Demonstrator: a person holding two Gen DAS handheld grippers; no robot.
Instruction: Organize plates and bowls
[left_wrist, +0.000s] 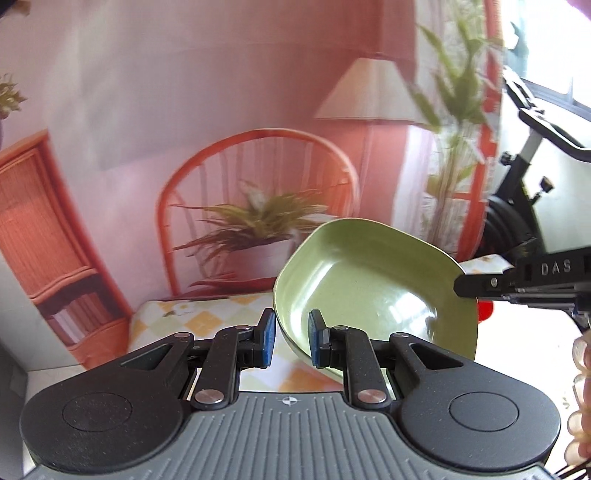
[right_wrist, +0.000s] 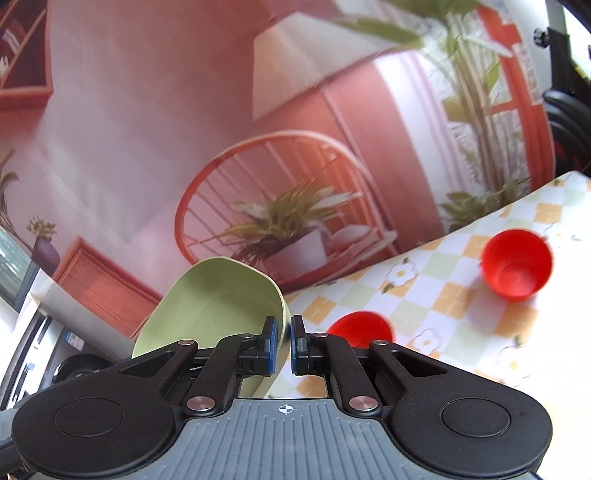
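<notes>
Two claws: both on one green dish (left_wrist: 365, 288), lifted and tilted above the table (right_wrist: 480, 325).
Left claw (left_wrist: 291, 341): pads part-closed astride the dish's near rim; firm contact cannot be told.
Right claw (right_wrist: 283, 343): narrowed onto the dish's edge, gripping it.
Dish from right claw: leftward and ahead, long axis running away to the upper left.
Red bowl (right_wrist: 517, 264): on the table, right of the dish, well apart.
Second red bowl (right_wrist: 360, 328): just right of the dish, nearer the right claw.

L gripper (left_wrist: 291, 339) fingers part-open, R gripper (right_wrist: 283, 341) fingers clamped, both tilted.
</notes>
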